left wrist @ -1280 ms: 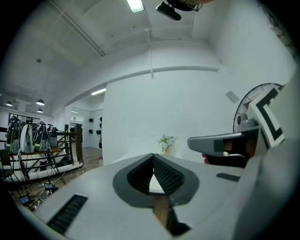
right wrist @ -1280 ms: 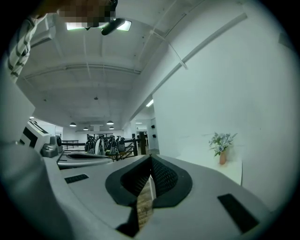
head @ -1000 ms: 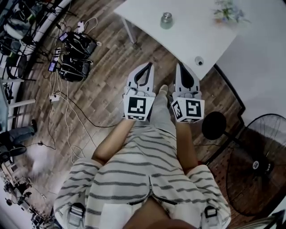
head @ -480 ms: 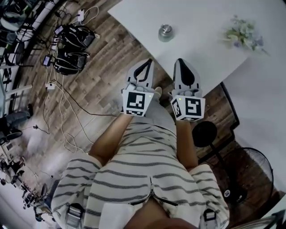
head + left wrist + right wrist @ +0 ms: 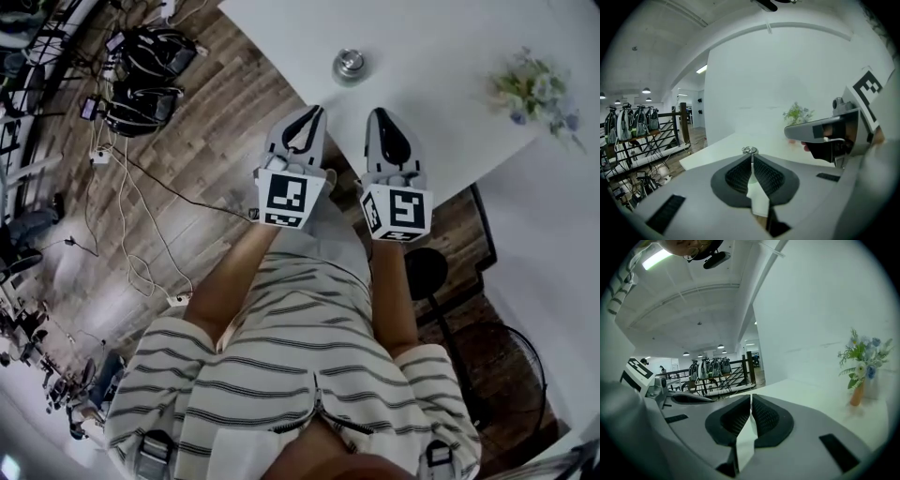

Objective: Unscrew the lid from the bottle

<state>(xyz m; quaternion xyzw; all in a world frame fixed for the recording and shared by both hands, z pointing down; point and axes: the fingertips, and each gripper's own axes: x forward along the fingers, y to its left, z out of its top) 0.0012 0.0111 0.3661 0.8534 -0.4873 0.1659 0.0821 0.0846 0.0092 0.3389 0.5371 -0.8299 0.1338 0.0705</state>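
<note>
Bottle [image 5: 349, 66] ahead; left gripper [image 5: 312, 112], right gripper [image 5: 379, 113] parallel, closed.

Head view vs. one second back | left gripper [image 5: 309, 112] and right gripper [image 5: 380, 114] now closer to the table [image 5: 441, 47]: right tip over the white top, left tip at its edge | bottle [image 5: 349, 66] lower in frame, nearer both tips | flowers [image 5: 539, 89] shifted from top centre to upper right | floor bags [image 5: 150, 61] slid towards upper-left corner
</note>
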